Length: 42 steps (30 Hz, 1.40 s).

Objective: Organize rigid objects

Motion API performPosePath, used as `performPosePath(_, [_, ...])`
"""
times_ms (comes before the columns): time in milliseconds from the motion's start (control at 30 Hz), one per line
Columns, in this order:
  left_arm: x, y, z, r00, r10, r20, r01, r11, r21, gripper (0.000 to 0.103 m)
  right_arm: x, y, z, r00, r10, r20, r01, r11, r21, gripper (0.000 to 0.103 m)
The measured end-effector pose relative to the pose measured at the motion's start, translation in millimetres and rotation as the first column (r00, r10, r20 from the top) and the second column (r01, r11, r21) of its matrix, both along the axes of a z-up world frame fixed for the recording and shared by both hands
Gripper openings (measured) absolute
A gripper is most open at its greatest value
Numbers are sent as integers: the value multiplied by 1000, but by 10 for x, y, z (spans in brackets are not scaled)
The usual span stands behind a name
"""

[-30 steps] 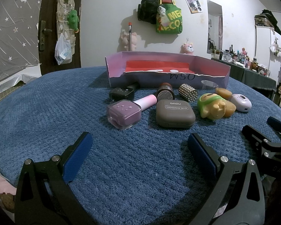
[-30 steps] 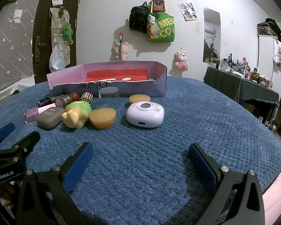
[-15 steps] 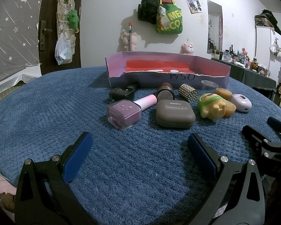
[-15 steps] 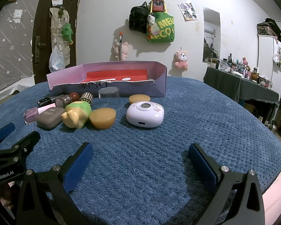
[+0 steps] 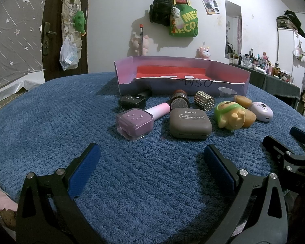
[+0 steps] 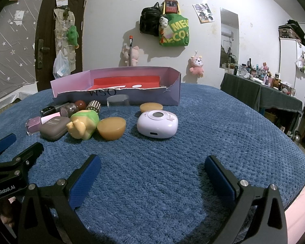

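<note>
A low purple box (image 5: pixel 227 82) (image 6: pixel 172 93) with a red floor stands at the back of the blue cover. In front of it lie a purple nail polish bottle (image 5: pixel 135 122), a grey eye shadow case (image 5: pixel 190 123) (image 6: pixel 53 129), a black bottle (image 5: pixel 132 101), a studded cylinder (image 5: pixel 204 99), a green and yellow toy (image 5: pixel 229 116) (image 6: pixel 83 124), an amber half-sphere (image 6: pixel 111 128) and a white-lilac case (image 6: pixel 157 126). My left gripper (image 5: pixel 151 161) is open, short of the bottle and case. Nothing sits between the fingers of my open right gripper (image 6: pixel 152 169), short of the lilac case.
Blue textured cover (image 5: pixel 50 122) spreads over the whole surface, with bare room left and right (image 6: pixel 233 126) of the objects. A clear cup (image 6: pixel 118 101) and an amber disc (image 6: pixel 151 107) stand by the box wall. A cluttered dark table (image 6: pixel 274 93) stands far right.
</note>
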<state>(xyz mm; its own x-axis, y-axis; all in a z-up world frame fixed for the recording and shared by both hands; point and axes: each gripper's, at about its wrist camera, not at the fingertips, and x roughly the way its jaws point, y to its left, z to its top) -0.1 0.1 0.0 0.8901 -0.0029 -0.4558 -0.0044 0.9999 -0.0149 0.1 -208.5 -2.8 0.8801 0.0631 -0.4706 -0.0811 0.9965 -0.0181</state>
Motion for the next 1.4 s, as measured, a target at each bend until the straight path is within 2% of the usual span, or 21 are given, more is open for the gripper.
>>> performPosePath(367, [24,-5,10,1000,-15,-9,15,1000,-3,103,3,7,-10,1000,7,-8,-7,1000,2,103])
performPosePath(733, [225,175,363,999,-38,-26,39,999,33,103,227,-109,136,998,14,-59,-12,999,37,103])
performPosePath(867, [371,284,478,995,-78,-62,80,996,34,102,374,-158,148,989,33,-147,-23,997,76,103])
performPosePath(1000, [495,389,544,989,-123,-88,125,992,24,99,414,-132,240,989,17,-146,-12,999,34,102])
performPosePath(1033, [528,404,545,984,-147,-101,150,988,28,98,427,-133,274,990,7,-139,-3,1000,26,102])
performPosePath(1100, [598,401,548,976,-176,-127,182,982,39,87,487,-152,334,991,-13,-134,16,1000,25,102])
performPosePath(1167, [688,413,529,964,-203,-171,212,977,31,82,579,-173,366,989,-20,-148,26,999,37,102])
performPosePath(1333, [789,427,453,921,-299,-249,311,950,8,77,779,-170,389,976,-30,-214,38,999,32,99])
performPosePath(1400, [801,414,433,905,-334,-262,350,937,16,69,828,-182,377,970,-35,-241,43,999,28,96])
